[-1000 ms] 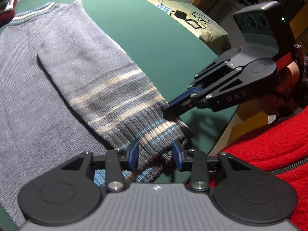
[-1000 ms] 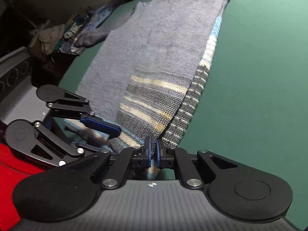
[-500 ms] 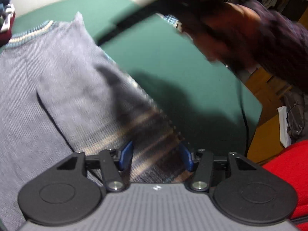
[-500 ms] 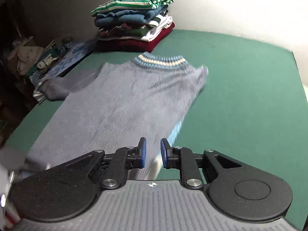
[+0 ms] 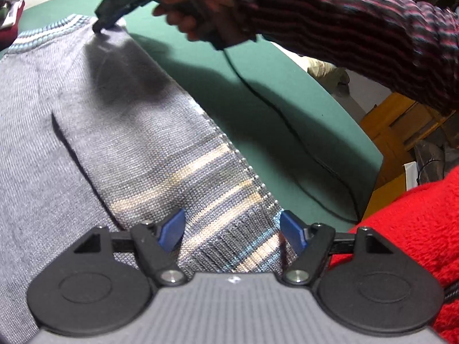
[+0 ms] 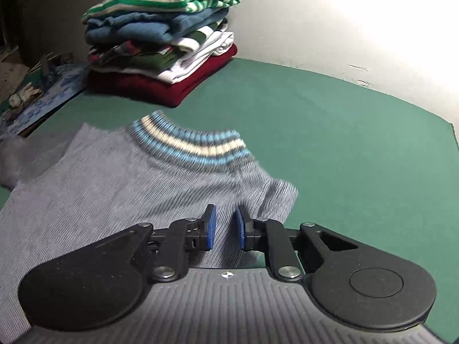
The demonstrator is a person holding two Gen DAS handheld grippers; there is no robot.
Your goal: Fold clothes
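Observation:
A grey knit sweater (image 5: 129, 132) lies flat on the green table (image 5: 258, 100), one sleeve folded across its body. That sleeve's striped cuff (image 5: 243, 243) lies under my left gripper (image 5: 231, 223), whose jaws are opening and press on nothing. My right gripper (image 6: 225, 215) hovers over the sweater's (image 6: 114, 195) shoulder beside the striped collar (image 6: 189, 143). Its jaws are closing to a narrow gap, with cloth showing behind the gap and not pinched. In the left wrist view the right gripper (image 5: 100, 25) is blurred, its tip at that shoulder.
A stack of folded clothes (image 6: 160, 46) stands at the table's far corner by the wall. A person's hand (image 5: 200, 8) and striped sleeve (image 5: 344, 20) reach across the table, trailing a black cable (image 5: 287, 126). Red fleece (image 5: 416, 229) fills the near right.
The right gripper let go of the cuff and swept up along the sweater to the shoulder near the collar. The left gripper's jaws spread wider over the cuff.

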